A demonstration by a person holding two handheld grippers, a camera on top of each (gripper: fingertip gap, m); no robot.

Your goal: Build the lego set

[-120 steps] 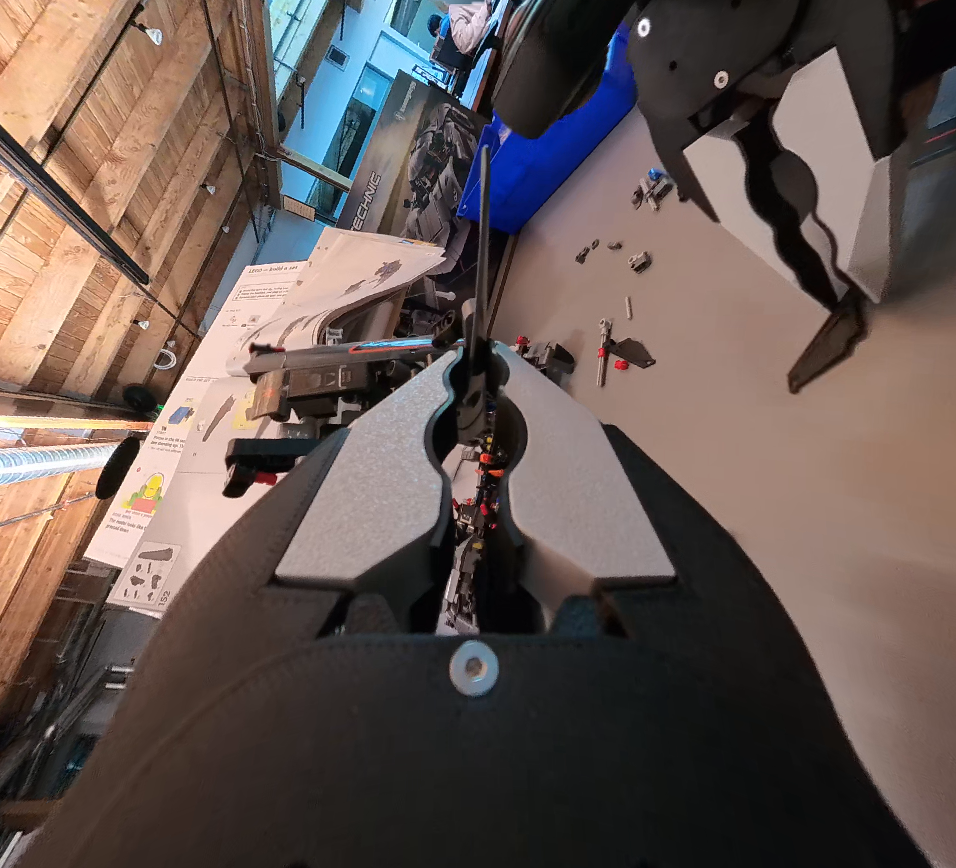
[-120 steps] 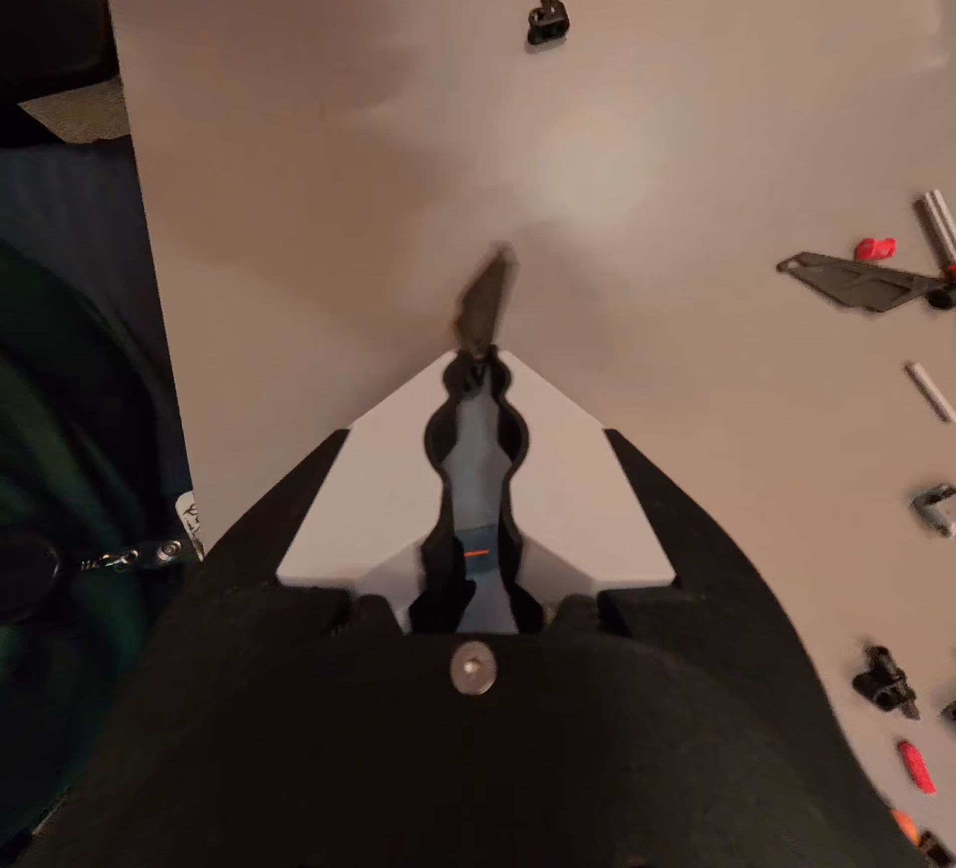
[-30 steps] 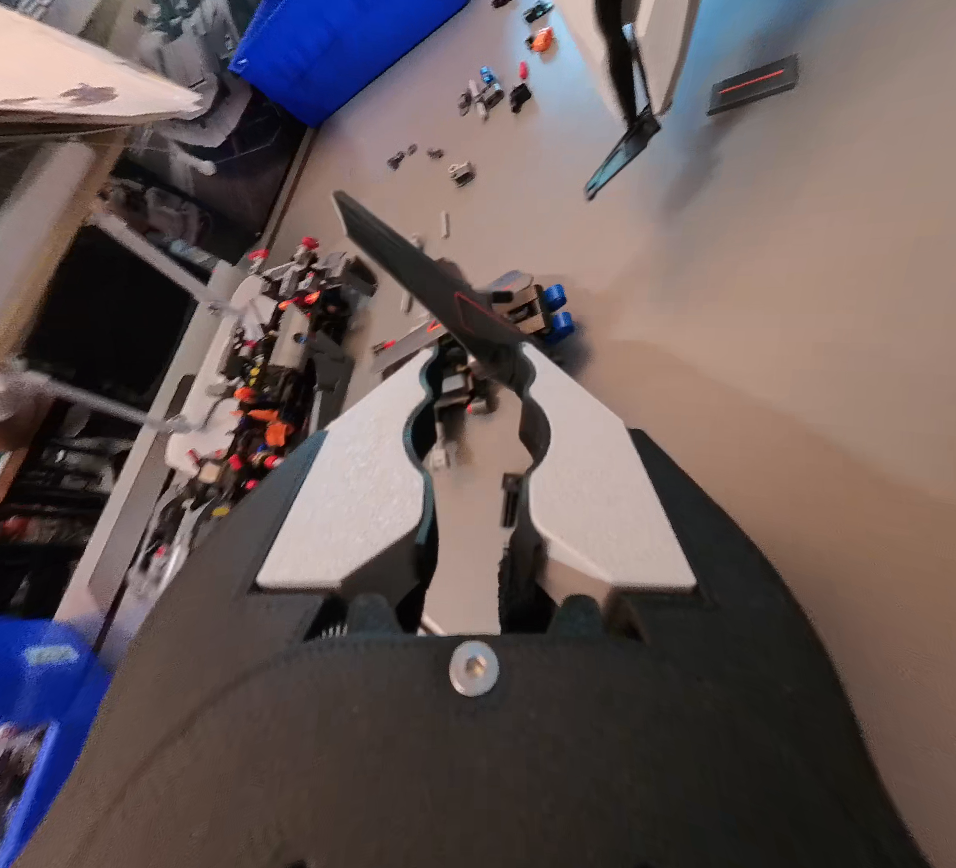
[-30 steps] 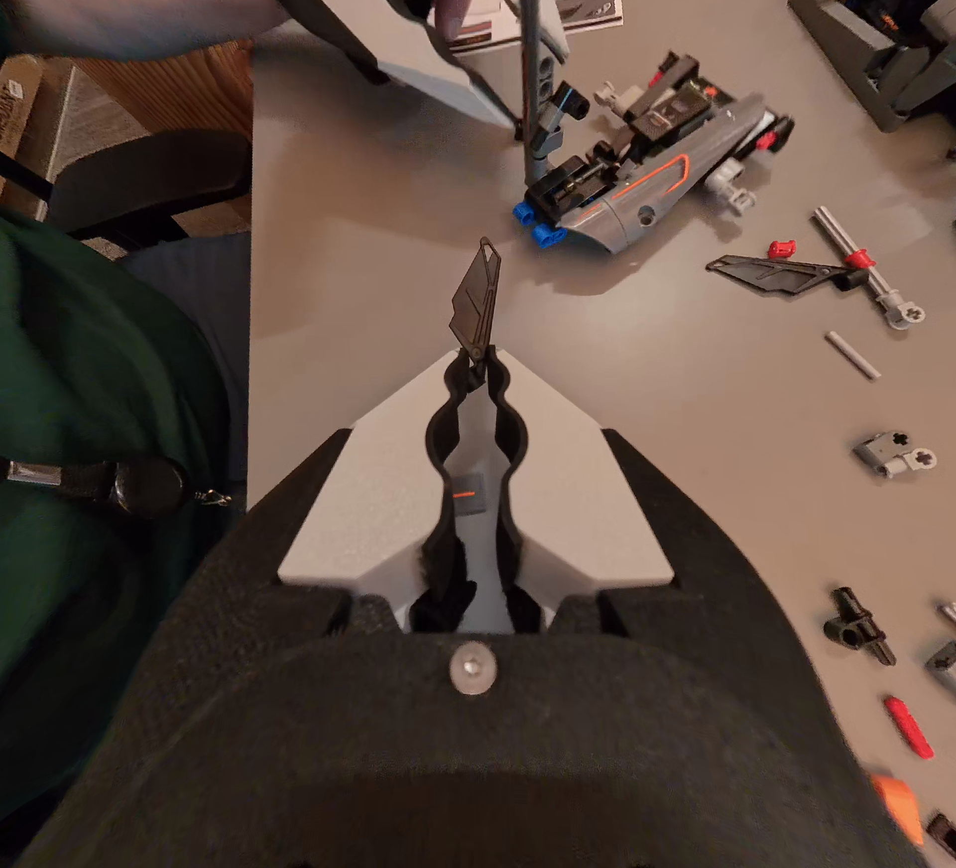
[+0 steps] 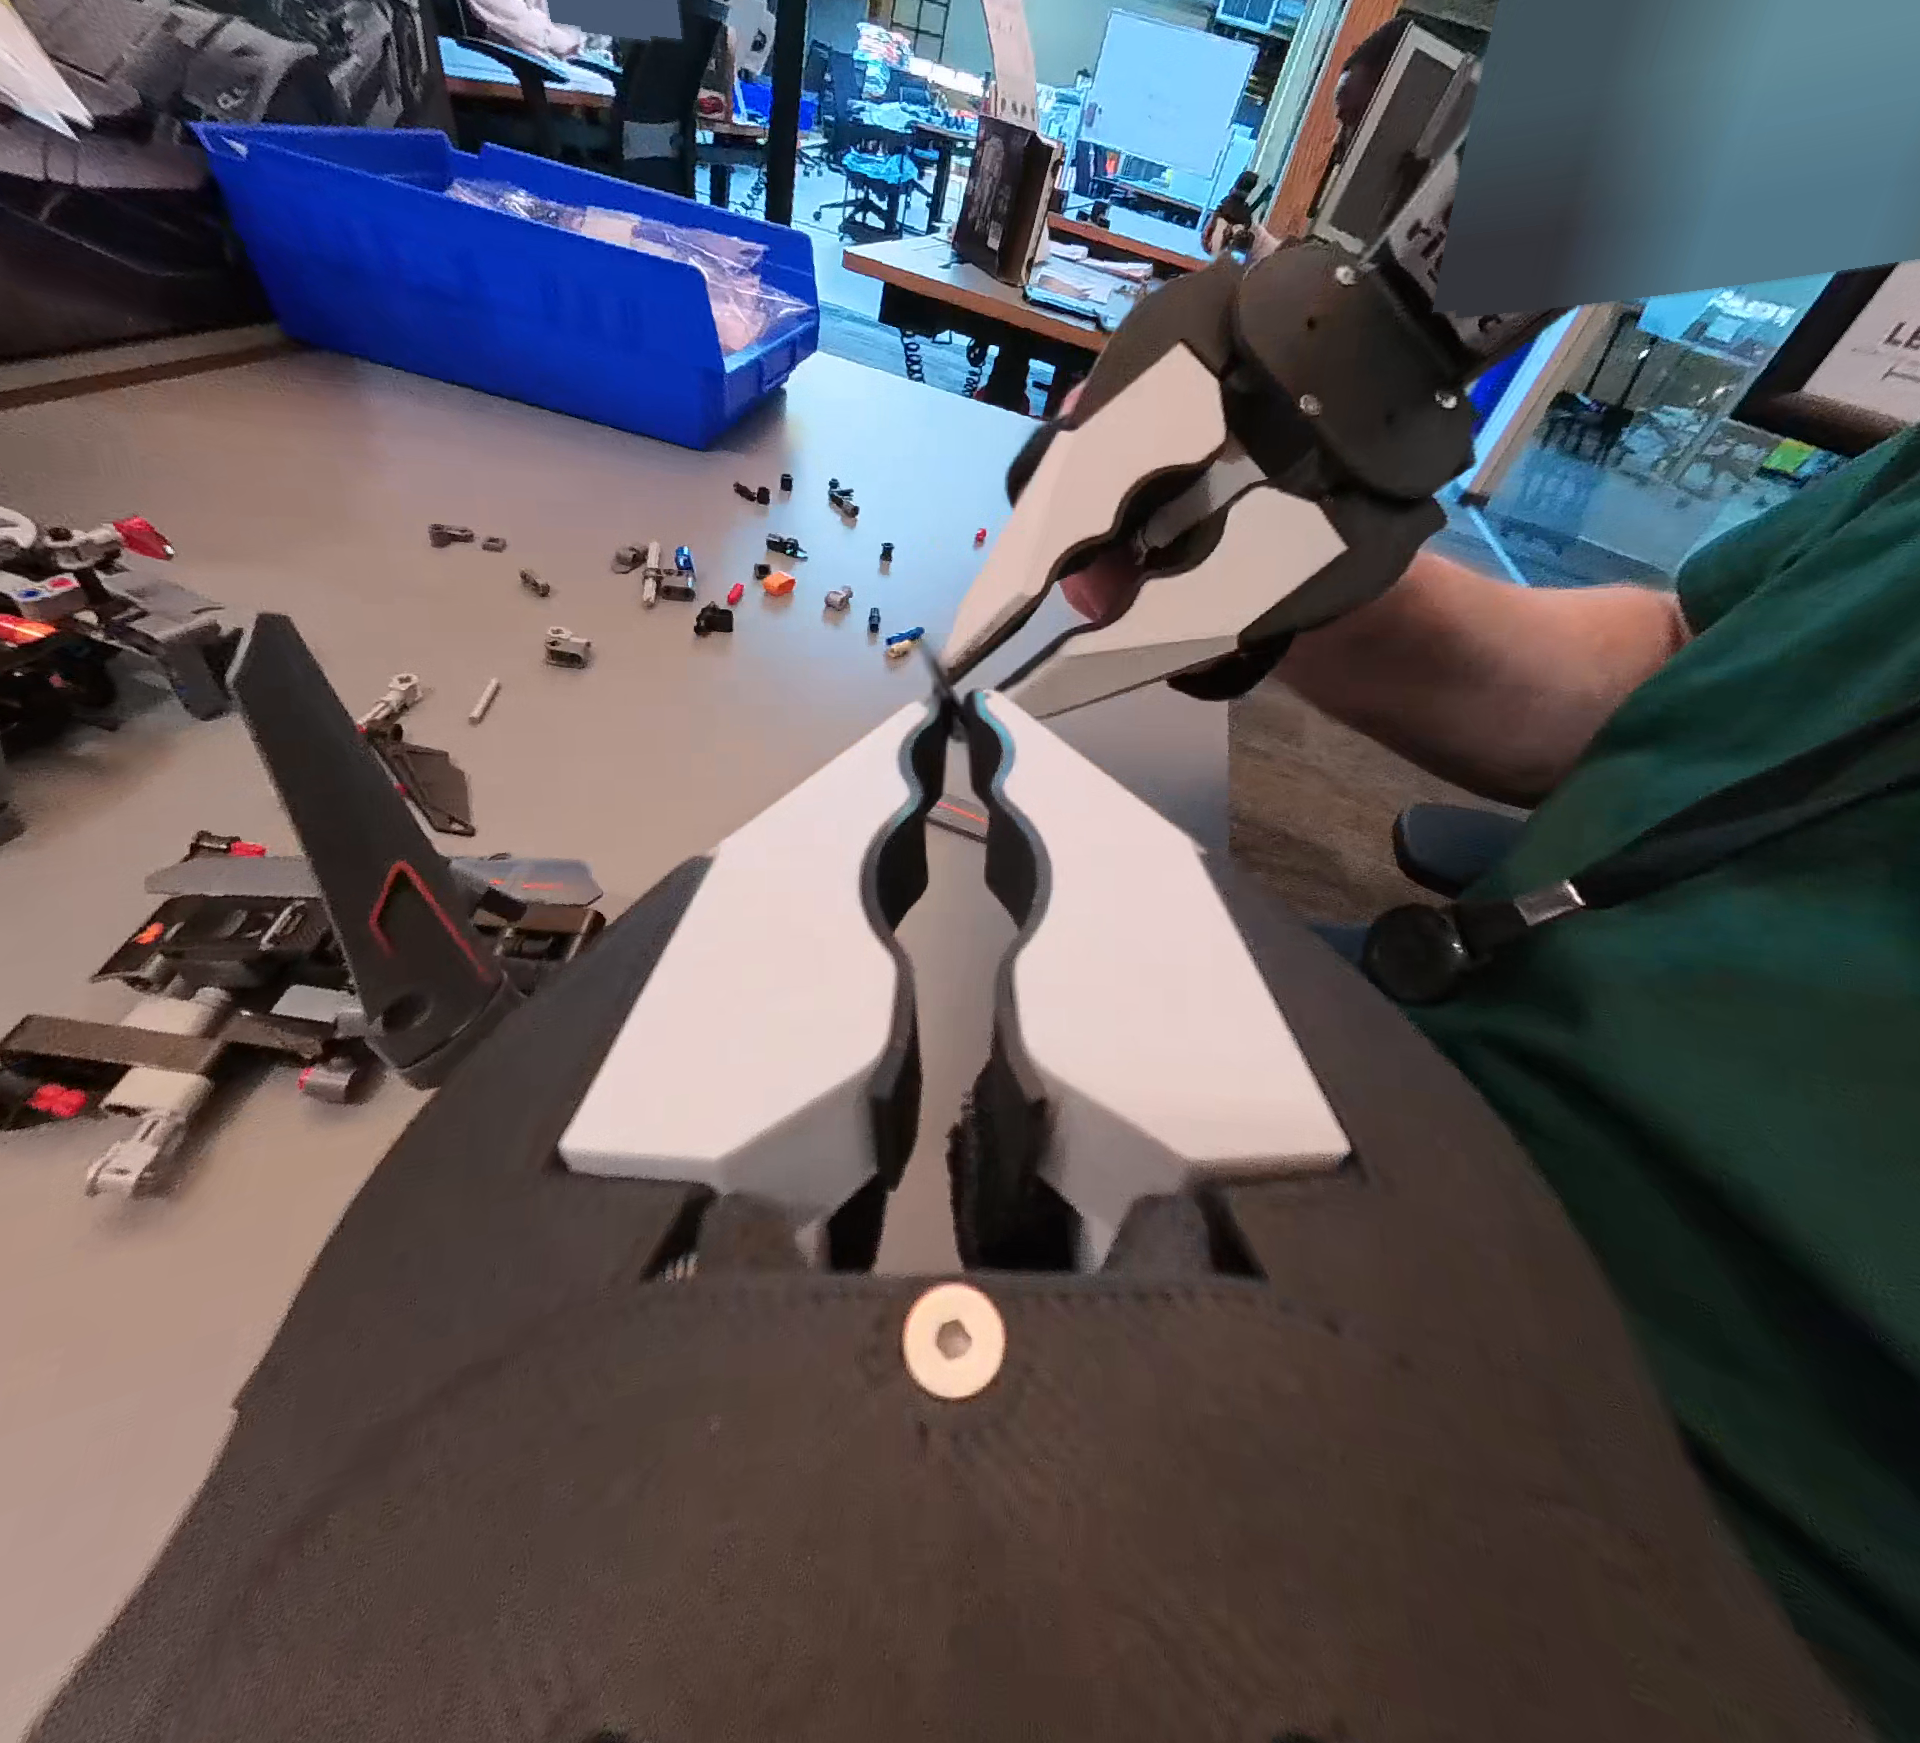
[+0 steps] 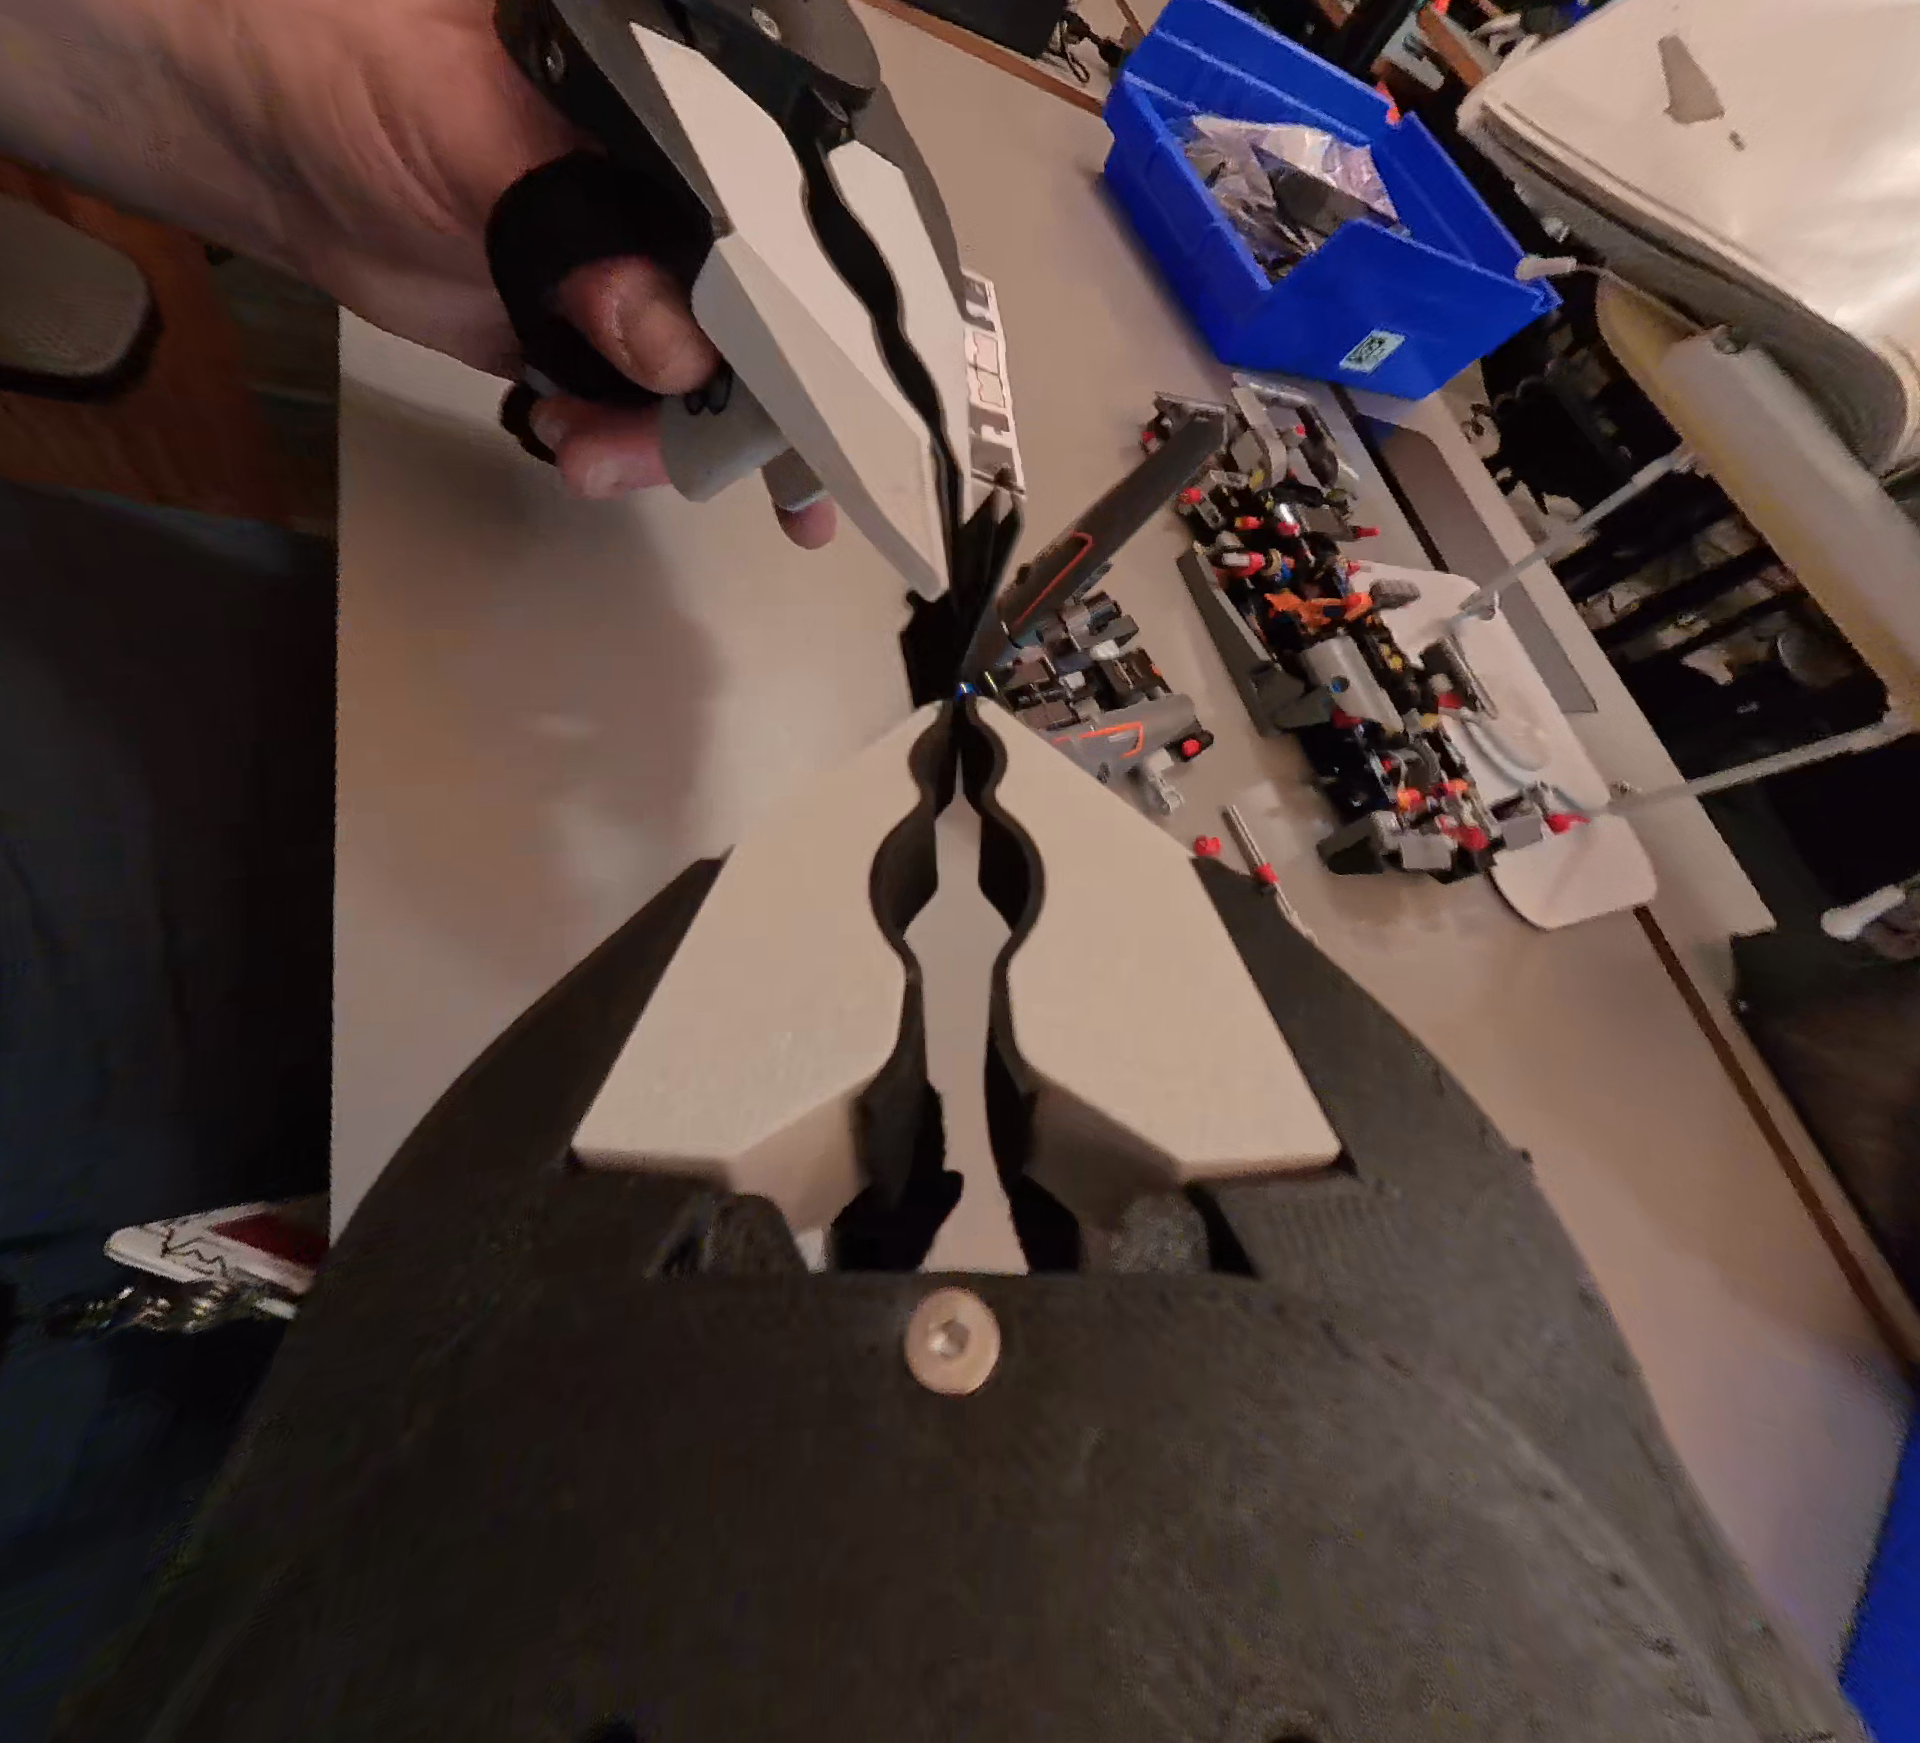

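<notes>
The two grippers meet tip to tip above the grey table (image 5: 644,758). The right gripper (image 6: 957,725) has its jaws nearly closed on a small thin black panel piece (image 6: 982,550), and the left gripper (image 5: 948,719) looks pinched on the same piece from the other side, though how firm either hold is cannot be told at this scale. The winged sub-assembly (image 5: 343,924) with its dark fin lies on the table to the left, apart from both grippers, with loose small parts (image 5: 727,571) scattered toward the blue bin (image 5: 499,280). The likely step is a handover or re-grip of the panel. The risk is that such a thin, slick piece twists or drops if one gripper lets go before the other holds it squarely, or it may flex if both pull against each other
</notes>
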